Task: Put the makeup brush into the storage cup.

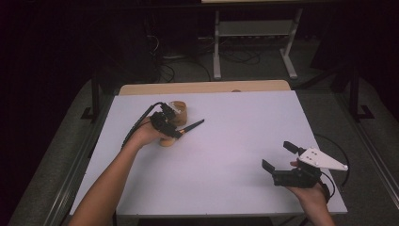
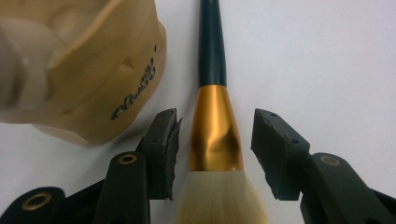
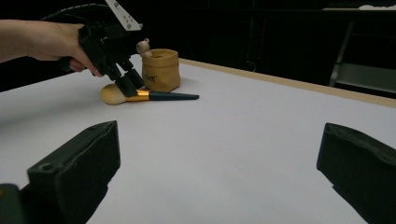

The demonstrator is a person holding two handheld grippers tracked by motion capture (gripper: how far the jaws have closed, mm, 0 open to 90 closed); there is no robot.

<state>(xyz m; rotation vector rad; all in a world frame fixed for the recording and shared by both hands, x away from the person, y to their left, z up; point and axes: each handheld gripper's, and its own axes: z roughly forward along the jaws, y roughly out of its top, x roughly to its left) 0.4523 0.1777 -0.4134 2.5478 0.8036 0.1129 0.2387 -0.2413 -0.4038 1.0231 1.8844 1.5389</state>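
We found the makeup brush (image 2: 215,130) lying flat on the table (image 1: 235,141) toward its far left corner, just beside the tan holder (image 1: 179,113). Our left gripper (image 2: 215,154) stood directly over its gold ferrule, jaws straddling it and not yet touching, handle running straight ahead between them. The right gripper (image 1: 281,157) waited released near the near right corner, well apart.
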